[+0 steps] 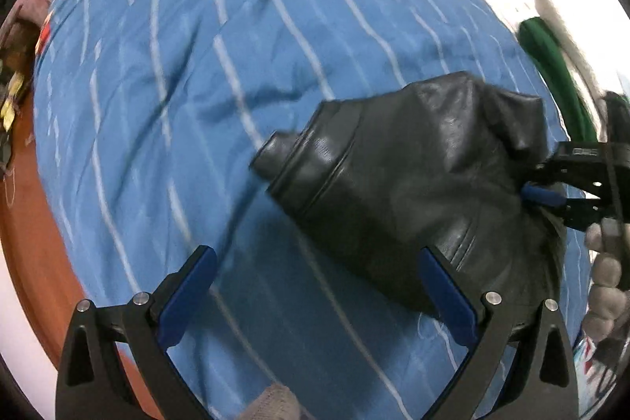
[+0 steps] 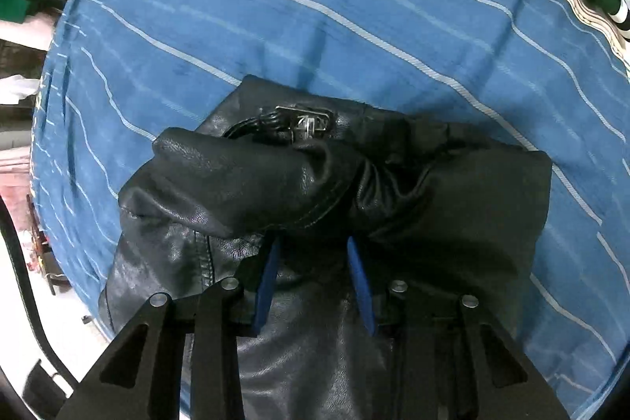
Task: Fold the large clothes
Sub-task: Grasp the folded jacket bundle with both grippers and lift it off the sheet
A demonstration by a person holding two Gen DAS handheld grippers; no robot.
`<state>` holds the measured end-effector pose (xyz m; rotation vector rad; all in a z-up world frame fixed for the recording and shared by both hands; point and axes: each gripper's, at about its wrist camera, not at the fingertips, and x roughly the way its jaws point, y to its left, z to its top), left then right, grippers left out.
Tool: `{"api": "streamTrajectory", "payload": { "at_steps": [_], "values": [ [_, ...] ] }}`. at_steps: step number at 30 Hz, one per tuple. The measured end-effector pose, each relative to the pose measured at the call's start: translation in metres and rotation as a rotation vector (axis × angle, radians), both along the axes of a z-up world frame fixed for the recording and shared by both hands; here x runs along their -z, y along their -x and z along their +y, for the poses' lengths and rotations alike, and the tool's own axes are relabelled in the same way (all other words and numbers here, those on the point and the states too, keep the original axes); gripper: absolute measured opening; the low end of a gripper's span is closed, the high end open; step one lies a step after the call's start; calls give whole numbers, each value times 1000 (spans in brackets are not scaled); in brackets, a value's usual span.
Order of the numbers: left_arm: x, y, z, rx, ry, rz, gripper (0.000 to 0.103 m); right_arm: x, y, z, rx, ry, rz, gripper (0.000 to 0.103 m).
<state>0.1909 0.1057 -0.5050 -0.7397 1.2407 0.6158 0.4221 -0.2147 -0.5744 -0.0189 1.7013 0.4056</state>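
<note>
On the blue striped bedspread (image 2: 354, 6) lies a black leather jacket (image 2: 275, 184), bunched and partly folded, with a metal zipper pull (image 2: 305, 124) showing on its upper fold. Seen from the right wrist, the right gripper (image 2: 313, 243) points steeply down at the jacket, its blue fingers (image 2: 356, 262) set narrow with their tips tucked under a thick fold of leather; whether the pads actually press on that fold I cannot tell. From the left wrist view the same jacket (image 1: 413, 176) sits right of centre on the bedspread (image 1: 177, 85), and the right gripper (image 1: 539, 193) meets its right edge, a gloved hand (image 1: 606, 274) just beneath it. The left gripper (image 1: 315, 294) hangs over bare bedspread with its fingers (image 1: 189, 298) spread wide and holding nothing, the right-side finger overlapping the jacket's near edge. A green garment (image 1: 551, 65) lies beyond the jacket.
</note>
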Motion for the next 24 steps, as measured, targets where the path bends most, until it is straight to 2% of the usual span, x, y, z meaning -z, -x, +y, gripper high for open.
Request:
{"api": "streamTrajectory", "payload": {
  "at_steps": [2,4,6,9,11,12,13,15,18,21,24],
  "values": [
    [-2,13,1,-37,34,-23,103,-7,-1,-9,24,-59,34,42],
    [2,19,2,-62,104,-79,103,-28,4,-34,66,-201,52,49],
    [14,19,3,-73,208,-139,103,-52,20,-79,131,-353,33,73],
    [40,13,11,-114,307,-215,103,-55,42,-132,197,-383,6,76],
    [50,8,18,-147,318,-257,103,-36,59,-170,255,-391,26,76],
    [53,4,22,-164,300,-278,100,-22,65,-182,285,-397,48,76],
    [54,2,26,-177,287,-293,94,-14,65,-193,305,-413,65,76],
    [53,-1,36,-214,256,-311,57,23,70,-211,376,-562,150,76],
    [52,-5,44,-227,261,-353,35,68,70,-205,416,-713,239,76],
    [45,-7,45,-195,233,-365,29,95,63,-180,387,-805,279,77],
    [53,-11,50,-202,262,-379,29,108,55,-166,365,-858,290,79]
  ]
}}
